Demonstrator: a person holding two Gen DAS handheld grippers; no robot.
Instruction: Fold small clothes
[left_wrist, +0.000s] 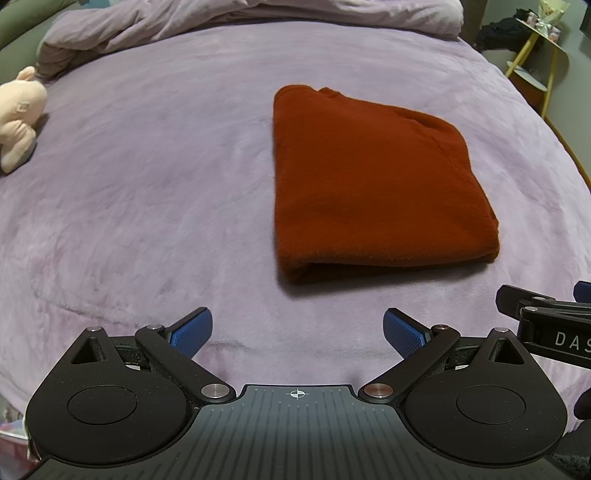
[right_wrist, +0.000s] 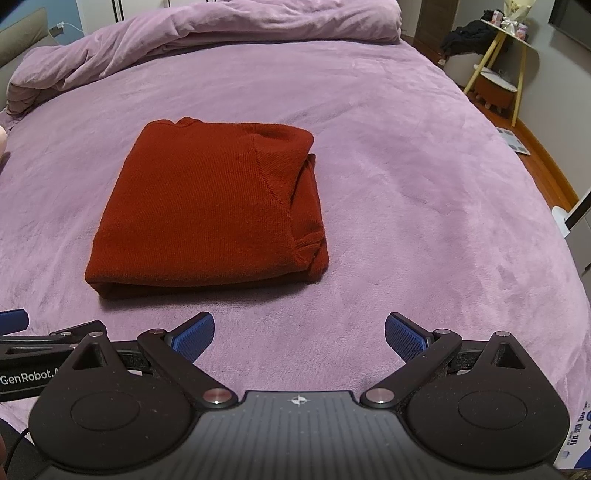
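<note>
Both grippers are closest to me, jaws spread wide with nothing in them: left gripper (left_wrist: 297, 332) and right gripper (right_wrist: 299, 335) sit side by side, low over the purple bedspread (right_wrist: 424, 192). Folding looks pretty much done to me. My red sweater (right_wrist: 207, 210) lies as a neat squarish packet, layers stacked, fold edge facing me. Maybe a tidy-up of the bunched sleeve bit on its right side is left. It's ahead of both sets of jaws, clear of them, right of the left pair, left of the right pair.
</note>
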